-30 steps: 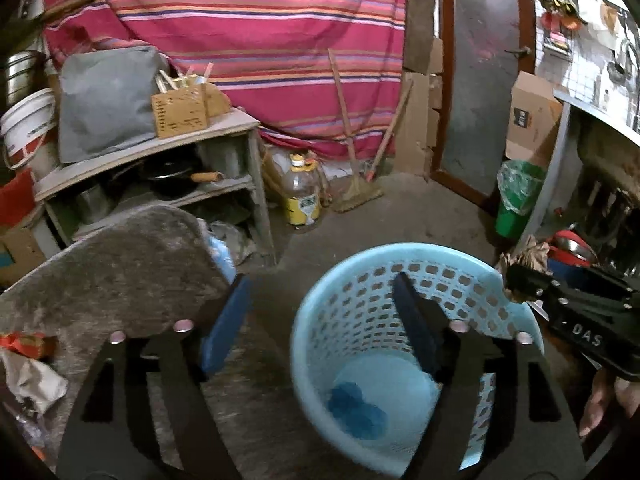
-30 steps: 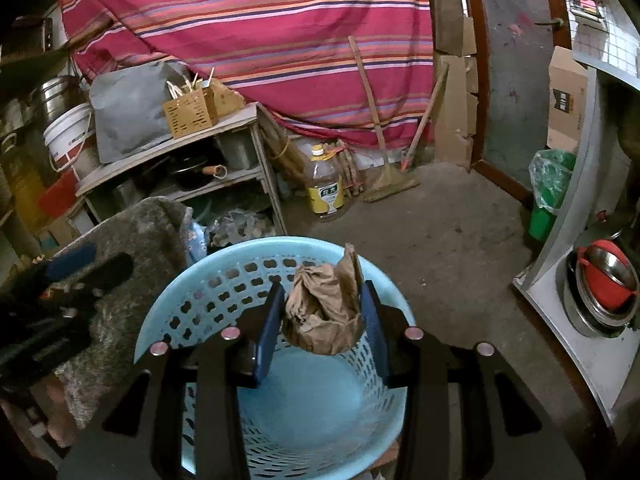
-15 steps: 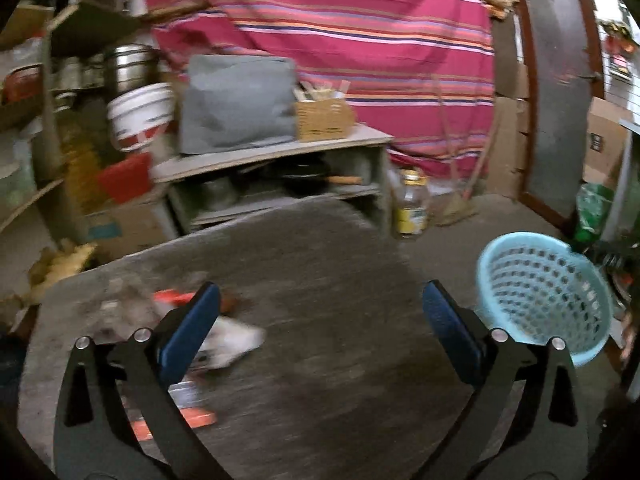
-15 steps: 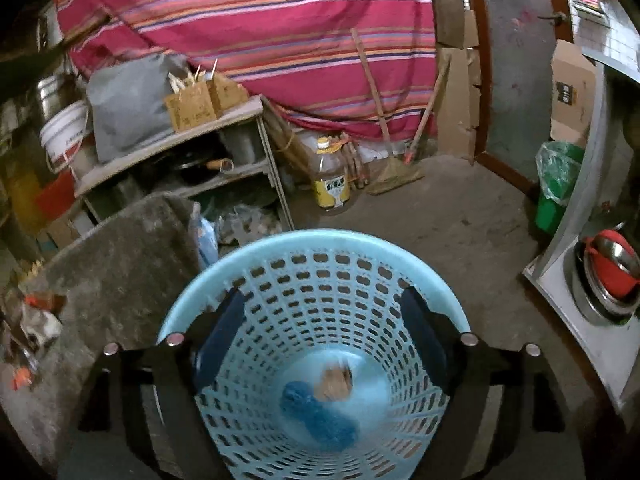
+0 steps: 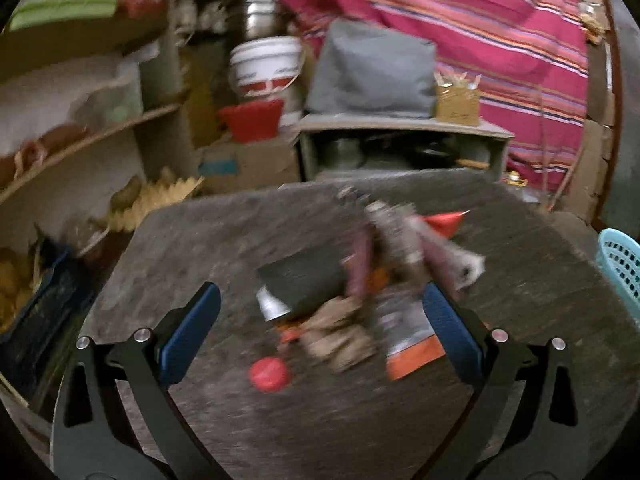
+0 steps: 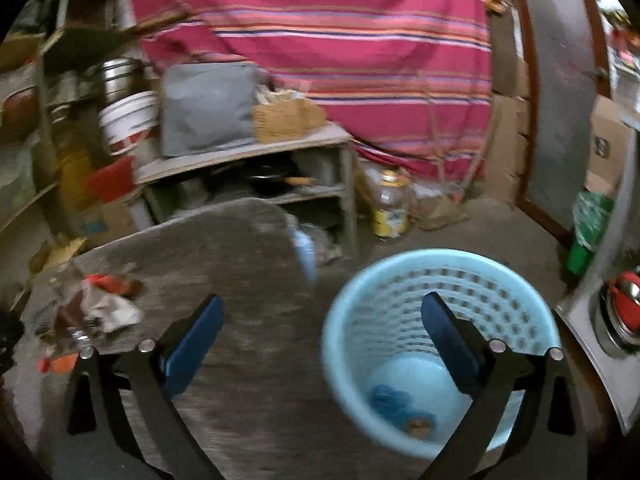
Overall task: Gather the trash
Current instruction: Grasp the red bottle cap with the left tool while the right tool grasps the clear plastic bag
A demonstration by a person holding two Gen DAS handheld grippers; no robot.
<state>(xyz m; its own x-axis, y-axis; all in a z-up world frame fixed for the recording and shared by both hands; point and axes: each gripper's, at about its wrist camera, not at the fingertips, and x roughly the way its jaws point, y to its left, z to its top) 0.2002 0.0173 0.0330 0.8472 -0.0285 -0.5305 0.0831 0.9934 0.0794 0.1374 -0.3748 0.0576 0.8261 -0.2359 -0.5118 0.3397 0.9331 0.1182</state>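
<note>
The task looks partly done, judging by the layout: the light blue basket standing on the floor beside the counter already holds a blue crumpled item and a small brownish piece at its bottom, while a heap of trash lies on the counter, not yet collected. The left gripper hangs over that heap with its jaws spread wide and nothing between them; the right gripper is likewise wide open and empty, one finger over the counter edge and the other over the basket mouth. The left wrist view gives the close look at what is left: a dark flat packet, a brown crumpled wad, a round red cap, an orange and grey wrapper and silvery crinkled wrappers, all blurred, so finer detail cannot be told; the basket shows there only as a sliver at the right edge. The right wrist view shows what the left cannot, the inside of the basket and its contents, and it sees the trash only small and far off at the counter's left side. My judgement is that several pickups remain, likely starting with the left gripper closing on something in the heap.
</note>
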